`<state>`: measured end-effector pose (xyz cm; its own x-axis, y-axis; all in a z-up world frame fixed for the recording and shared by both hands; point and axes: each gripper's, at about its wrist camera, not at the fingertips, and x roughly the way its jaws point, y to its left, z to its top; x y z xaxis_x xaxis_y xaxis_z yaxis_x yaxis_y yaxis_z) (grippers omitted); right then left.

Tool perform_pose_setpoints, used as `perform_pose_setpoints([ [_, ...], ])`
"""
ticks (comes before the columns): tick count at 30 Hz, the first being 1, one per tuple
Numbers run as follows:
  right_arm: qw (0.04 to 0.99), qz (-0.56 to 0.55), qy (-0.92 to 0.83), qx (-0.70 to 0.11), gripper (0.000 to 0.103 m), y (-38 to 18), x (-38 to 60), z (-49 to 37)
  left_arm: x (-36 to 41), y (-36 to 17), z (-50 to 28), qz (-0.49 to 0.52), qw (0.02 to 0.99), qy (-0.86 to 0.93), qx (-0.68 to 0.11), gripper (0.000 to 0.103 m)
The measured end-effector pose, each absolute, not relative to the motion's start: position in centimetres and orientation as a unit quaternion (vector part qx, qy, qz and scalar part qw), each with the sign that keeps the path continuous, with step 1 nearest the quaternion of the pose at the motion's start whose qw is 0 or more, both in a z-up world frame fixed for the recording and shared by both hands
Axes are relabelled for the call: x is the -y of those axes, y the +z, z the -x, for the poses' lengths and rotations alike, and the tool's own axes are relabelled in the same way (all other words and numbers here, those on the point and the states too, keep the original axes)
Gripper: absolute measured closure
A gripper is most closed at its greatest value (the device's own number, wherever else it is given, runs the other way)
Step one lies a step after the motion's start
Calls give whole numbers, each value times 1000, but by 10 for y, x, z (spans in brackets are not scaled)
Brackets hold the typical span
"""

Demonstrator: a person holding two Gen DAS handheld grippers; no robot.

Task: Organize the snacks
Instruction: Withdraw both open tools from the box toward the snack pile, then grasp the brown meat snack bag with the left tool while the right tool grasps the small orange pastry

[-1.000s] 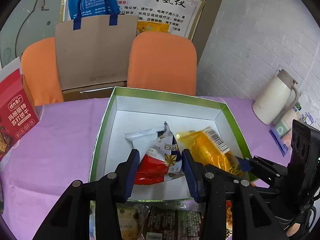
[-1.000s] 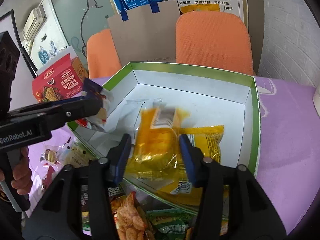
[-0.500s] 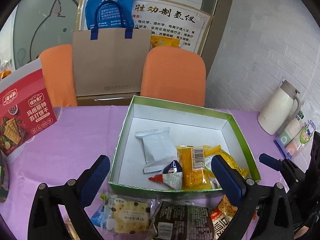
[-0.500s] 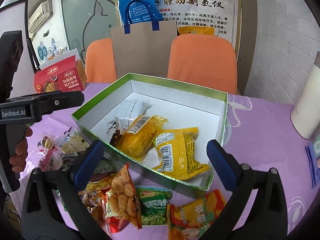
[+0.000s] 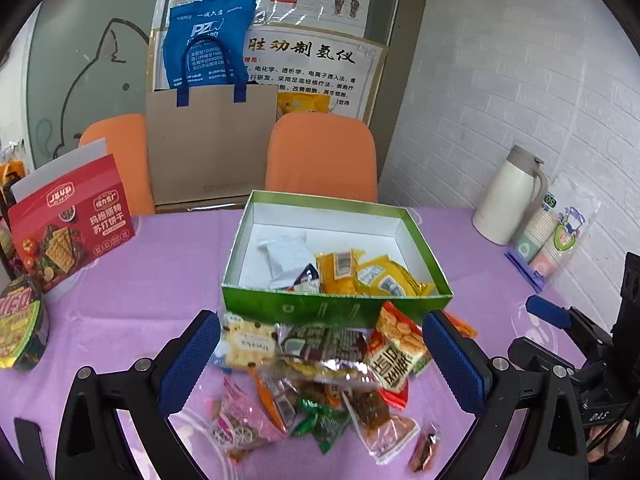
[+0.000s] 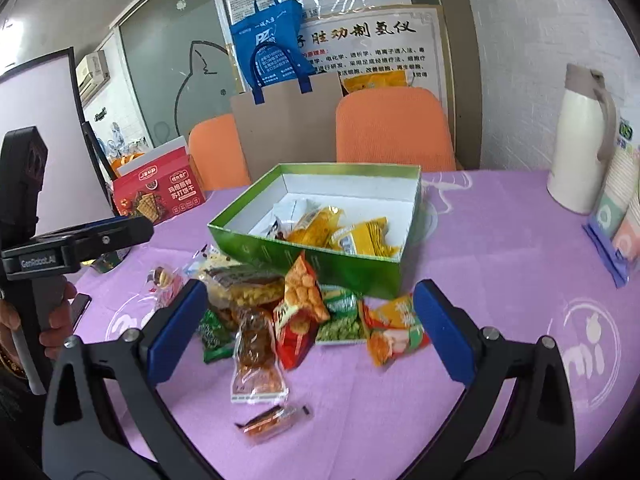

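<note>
A green box (image 5: 336, 309) (image 6: 304, 255) with a white inside stands on the purple tablecloth and holds a white packet (image 5: 289, 255), a red-and-white packet and two yellow packets (image 5: 390, 276) (image 6: 362, 236). A heap of loose snack packets (image 5: 320, 368) (image 6: 288, 312) lies in front of the box. My left gripper (image 5: 320, 364) is open and empty, held above the heap. My right gripper (image 6: 310, 332) is open and empty, also over the heap. The left gripper shows at the left edge of the right wrist view (image 6: 80, 240).
A red cracker box (image 5: 68, 232) and a noodle cup (image 5: 20, 332) stand at the left. A white thermos (image 5: 508, 196) and a stack of paper cups (image 5: 552, 236) stand at the right. Two orange chairs (image 5: 320, 156) and a paper bag (image 5: 212, 144) are behind the table.
Both grippers let go of their packets into the box, the left a red-and-white one, the right a yellow one. Both opened wide and pulled back toward me, above the heap.
</note>
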<state>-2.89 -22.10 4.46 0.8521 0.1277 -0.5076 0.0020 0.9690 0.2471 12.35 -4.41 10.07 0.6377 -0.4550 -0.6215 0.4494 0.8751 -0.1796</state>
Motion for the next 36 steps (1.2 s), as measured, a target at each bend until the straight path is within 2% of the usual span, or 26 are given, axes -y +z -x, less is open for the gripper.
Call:
perform_pose_setpoints([
  [4,948,-157,32,-275,1,16,220,56,33,83,-90,2,892,-278,-357,0],
  [9,932,-146,40,-330,1,-21,194,63,12,52,-51,-14,890,-269,-368,0],
  [15,913,-151,41,-377,1,-43,163,46,-21,18,-25,41,876,-263,-402,0],
  [16,913,-146,38,-378,3,-45,158,44,-25,15,-22,45,875,-260,-406,0],
  [18,915,-130,26,-381,14,-48,150,39,-29,11,-20,54,872,-258,-413,0],
  [20,914,-118,21,-388,33,-53,148,37,-33,9,-19,63,870,-259,-416,0],
  [21,912,-114,19,-393,38,-55,149,37,-33,9,-19,66,869,-260,-416,0],
  [23,913,-103,11,-394,54,-56,154,41,-34,9,-18,70,869,-263,-414,0],
  [24,913,-103,6,-396,59,-56,159,44,-33,8,-18,71,868,-265,-413,0],
  [29,910,-120,-25,-397,66,-55,191,59,-21,7,-20,72,863,-278,-416,1],
  [36,922,-128,34,-363,64,-46,188,66,20,3,-38,76,853,-298,-421,2],
])
